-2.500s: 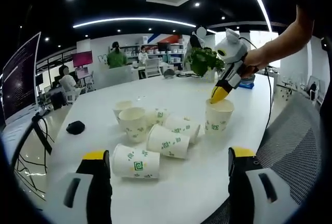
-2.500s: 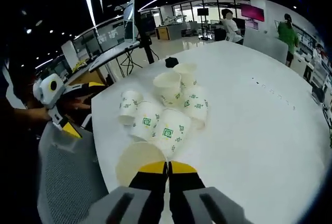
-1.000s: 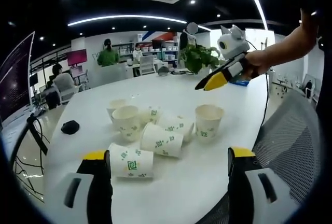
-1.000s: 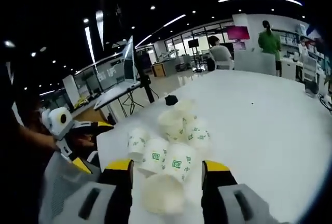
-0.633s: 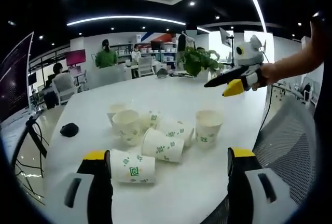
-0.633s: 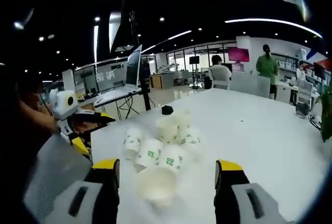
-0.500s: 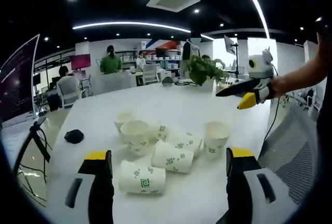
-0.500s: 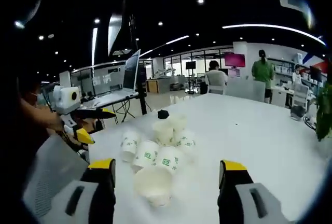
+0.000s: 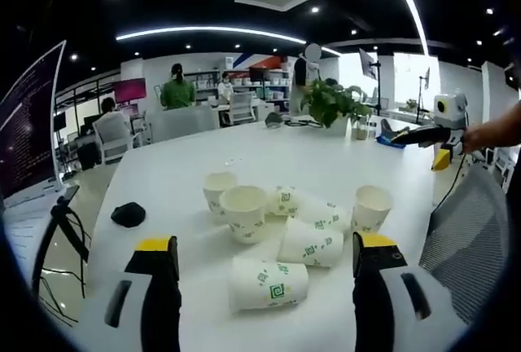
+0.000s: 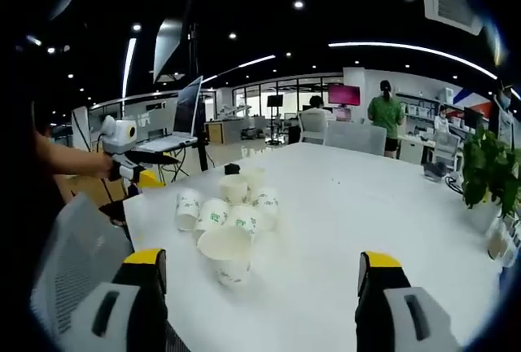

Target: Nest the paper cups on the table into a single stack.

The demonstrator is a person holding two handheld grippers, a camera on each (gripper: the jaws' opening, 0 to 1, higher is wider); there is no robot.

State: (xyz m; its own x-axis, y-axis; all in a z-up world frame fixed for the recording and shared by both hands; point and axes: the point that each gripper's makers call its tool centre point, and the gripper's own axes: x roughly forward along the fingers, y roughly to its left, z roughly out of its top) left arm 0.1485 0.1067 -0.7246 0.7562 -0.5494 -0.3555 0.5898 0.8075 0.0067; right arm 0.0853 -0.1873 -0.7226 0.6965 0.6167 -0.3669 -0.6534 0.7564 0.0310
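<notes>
Right gripper (image 10: 260,303): now spread wide, nothing held, being drawn back. Released upright cup (image 10: 225,256) is standing apart beside toppled cups (image 9: 281,242) on table (image 9: 163,181). Left gripper (image 9: 260,303): wide, empty. Stacking barely begun.

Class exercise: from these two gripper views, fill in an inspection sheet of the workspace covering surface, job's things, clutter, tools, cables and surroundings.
Surface: white table, bare around the cups.
Job's things: paper cups loose, several upright, several on their sides; one upright cup stands apart; no stack yet.
Clutter: small black object on the table.
Tools: left tool open, holding nothing; right tool open, holding nothing.
Cables: dark cables off the table edge.
Surroundings: potted plant, monitor, mesh chair, people in the background.
</notes>
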